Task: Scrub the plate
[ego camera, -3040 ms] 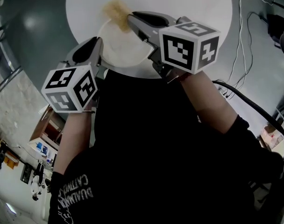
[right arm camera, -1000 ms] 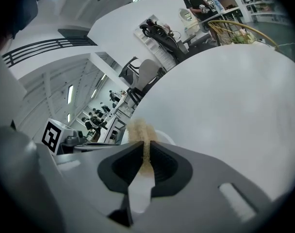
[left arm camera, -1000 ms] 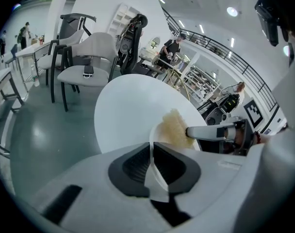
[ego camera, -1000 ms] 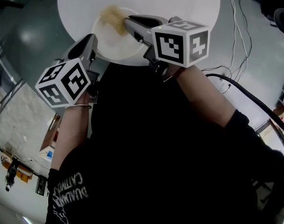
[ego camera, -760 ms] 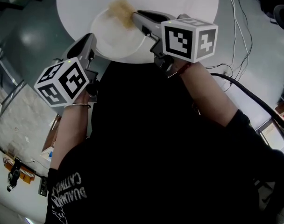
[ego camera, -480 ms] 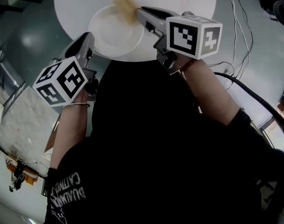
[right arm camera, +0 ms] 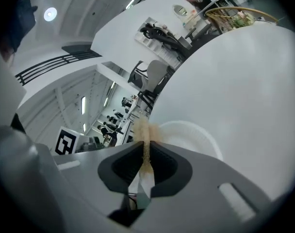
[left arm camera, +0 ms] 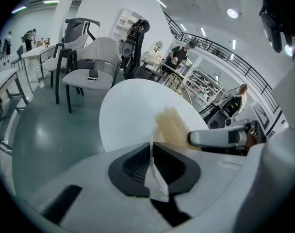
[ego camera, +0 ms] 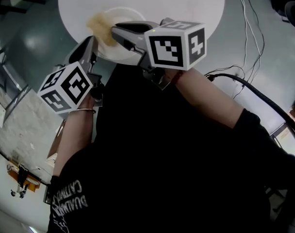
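Observation:
A white plate (ego camera: 129, 14) lies near the front edge of a round white table (ego camera: 186, 4). My left gripper (ego camera: 92, 45) is shut on the plate's near left rim; in the left gripper view the thin rim (left arm camera: 154, 174) sits pinched between the pads of that gripper (left arm camera: 152, 152). My right gripper (ego camera: 113, 31) is shut on a tan fibrous scrubber (ego camera: 101, 23) held over the plate's left side. The right gripper view shows the scrubber (right arm camera: 144, 131) clamped in the gripper (right arm camera: 146, 152), with the plate (right arm camera: 193, 136) just beyond. Much of the plate is hidden under the right gripper.
A wire basket (right arm camera: 235, 14) stands at the table's far side. Chairs (left arm camera: 94, 57) stand on the grey floor beyond the table. Cables (ego camera: 249, 42) trail over the floor at right. People stand far off in the hall.
My right gripper has swept the scrubber from the plate's far right rim leftward across the plate to its left side. The left gripper has kept its hold on the rim.

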Demonstrator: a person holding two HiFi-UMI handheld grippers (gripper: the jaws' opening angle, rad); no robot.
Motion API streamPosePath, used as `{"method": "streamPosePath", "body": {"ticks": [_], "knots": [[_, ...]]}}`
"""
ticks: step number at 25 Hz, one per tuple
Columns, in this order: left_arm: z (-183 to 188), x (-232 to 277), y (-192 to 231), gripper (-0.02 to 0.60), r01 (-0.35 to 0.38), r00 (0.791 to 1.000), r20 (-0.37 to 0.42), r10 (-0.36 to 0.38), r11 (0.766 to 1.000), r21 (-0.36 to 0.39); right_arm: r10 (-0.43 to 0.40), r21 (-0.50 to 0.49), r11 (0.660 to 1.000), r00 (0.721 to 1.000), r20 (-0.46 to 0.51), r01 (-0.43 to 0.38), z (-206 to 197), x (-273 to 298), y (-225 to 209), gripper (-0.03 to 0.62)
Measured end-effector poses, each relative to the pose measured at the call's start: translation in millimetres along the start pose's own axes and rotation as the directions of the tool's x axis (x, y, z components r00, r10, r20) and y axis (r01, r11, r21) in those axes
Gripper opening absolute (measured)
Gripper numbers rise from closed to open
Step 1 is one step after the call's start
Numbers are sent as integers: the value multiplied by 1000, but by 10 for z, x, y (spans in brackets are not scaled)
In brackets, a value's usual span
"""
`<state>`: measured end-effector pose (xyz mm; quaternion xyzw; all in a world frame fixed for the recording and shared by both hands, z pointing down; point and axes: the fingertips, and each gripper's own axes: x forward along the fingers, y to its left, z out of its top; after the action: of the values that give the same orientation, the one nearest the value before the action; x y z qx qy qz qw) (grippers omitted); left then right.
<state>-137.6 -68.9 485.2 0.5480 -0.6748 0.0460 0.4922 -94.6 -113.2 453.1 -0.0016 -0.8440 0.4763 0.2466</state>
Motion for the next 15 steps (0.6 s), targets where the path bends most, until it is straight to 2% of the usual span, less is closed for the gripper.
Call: {"method": "streamPosePath", "body": {"ticks": [2,6,10,15], "knots": [[-2,-5,21,23,-10,1000,-3,10,1000,-2,-27,-15,1000,998,-51,27,-155,112,35,43],[-47,-6,65,23,-19,1000,-7,19,999,-34,-64,-35,998,994,-89,61,-285,168,8,43],[-59,15,29,21,8,1000,16,-7,998,-55,-111,-94,990,991,-80,104,-303,149,-71,43],[-48,-13,24,21,25,1000,17,-24,999,-43,-148,-146,980,987,-62,138,-274,132,-78,43]]}}
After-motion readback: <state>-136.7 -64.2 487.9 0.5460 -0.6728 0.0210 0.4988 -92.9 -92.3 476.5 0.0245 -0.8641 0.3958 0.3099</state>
